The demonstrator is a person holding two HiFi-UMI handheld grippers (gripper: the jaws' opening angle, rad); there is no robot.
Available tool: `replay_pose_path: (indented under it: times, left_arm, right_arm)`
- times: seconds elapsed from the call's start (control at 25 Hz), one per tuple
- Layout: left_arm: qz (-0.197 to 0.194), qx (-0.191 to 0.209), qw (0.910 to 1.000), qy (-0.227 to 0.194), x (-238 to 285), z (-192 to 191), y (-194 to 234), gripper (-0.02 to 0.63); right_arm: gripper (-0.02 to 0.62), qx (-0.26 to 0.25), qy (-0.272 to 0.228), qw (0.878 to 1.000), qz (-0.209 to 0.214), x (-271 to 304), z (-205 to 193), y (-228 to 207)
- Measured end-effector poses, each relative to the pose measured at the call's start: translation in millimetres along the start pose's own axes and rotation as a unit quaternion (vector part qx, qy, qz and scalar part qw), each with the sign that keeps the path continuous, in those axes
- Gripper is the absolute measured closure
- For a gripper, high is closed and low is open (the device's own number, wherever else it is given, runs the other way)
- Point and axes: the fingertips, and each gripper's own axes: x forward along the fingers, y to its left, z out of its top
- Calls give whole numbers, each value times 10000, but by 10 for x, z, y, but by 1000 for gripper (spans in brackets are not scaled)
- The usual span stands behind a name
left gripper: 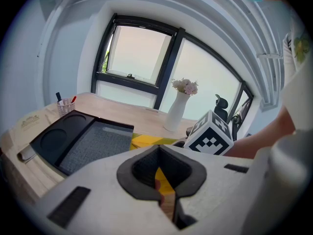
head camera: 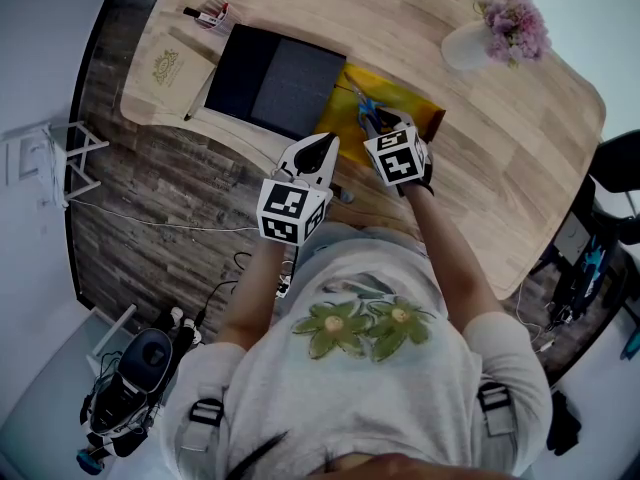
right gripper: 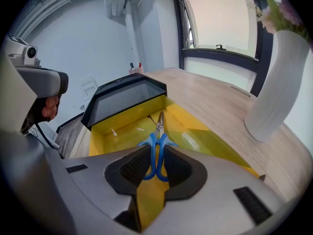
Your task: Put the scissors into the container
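Blue-handled scissors (right gripper: 158, 131) point away along my right gripper (right gripper: 156, 153). Its pads press on the handle loops, and the closed blades hang over the yellow container (right gripper: 117, 126). In the head view the scissors (head camera: 363, 108) stick out past the right gripper (head camera: 385, 128) above the yellow container (head camera: 415, 103), beside a black tray. My left gripper (head camera: 318, 153) hovers near the table's front edge, left of the right one. Seen from its own camera, the left gripper (left gripper: 159, 151) is shut with nothing between its jaws; the yellow container (left gripper: 146, 141) lies just beyond.
A black tray (head camera: 275, 78) lies left of the yellow container. A white vase of pink flowers (head camera: 470, 46) stands at the back right. A small pen cup (head camera: 212, 15) and a wooden board (head camera: 165, 68) sit at the table's left end.
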Motion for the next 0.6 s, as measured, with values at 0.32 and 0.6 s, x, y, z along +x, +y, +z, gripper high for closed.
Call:
replay_pose_path:
  times: [0.32,0.6]
  left_arm:
    - [-2,-12,10000,9,28,9,-5,600]
    - [17,-16,10000,22,36,3,-1,599]
  right_arm:
    - [509,4,103,9999,14,44,-3,-9]
    - [509,2,175,9998,25,82,-33,-20]
